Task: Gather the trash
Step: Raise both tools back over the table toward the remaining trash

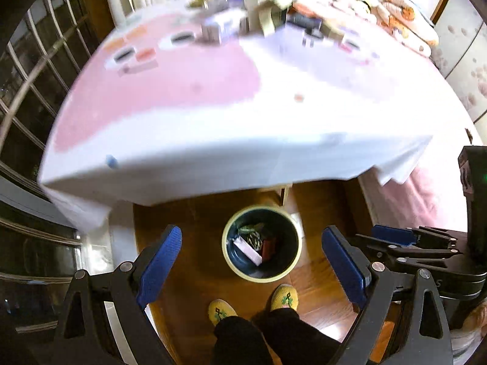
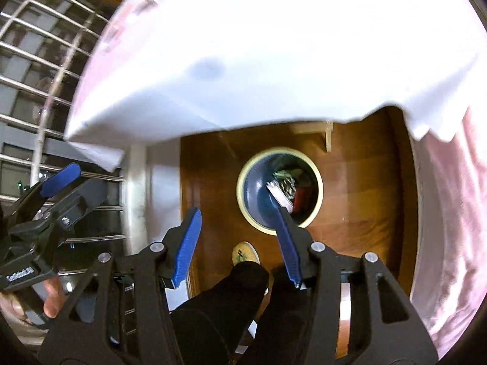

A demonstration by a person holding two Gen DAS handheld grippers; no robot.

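Note:
A round bin with a cream rim (image 1: 225,245) and a dark blue inside stands on the wooden floor below the table's edge. It holds a pink-white box (image 1: 248,250), a red item (image 1: 268,248) and a green wrapper (image 1: 249,229). My left gripper (image 1: 252,231) hangs high over the bin, open, with nothing between its blue pads (image 1: 159,261). In the right wrist view my right gripper (image 2: 238,211) is also open and holds nothing, and the bin's rim (image 2: 243,196) lies just right of its gap. More boxes and wrappers (image 1: 231,21) lie blurred at the table's far side.
A white and pink cloth (image 1: 213,106) covers the table and overhangs its near edge. A person's yellow slippers (image 1: 283,296) and dark trouser legs stand just before the bin. A window grille (image 1: 33,70) is on the left. Pink bedding (image 2: 450,213) is on the right.

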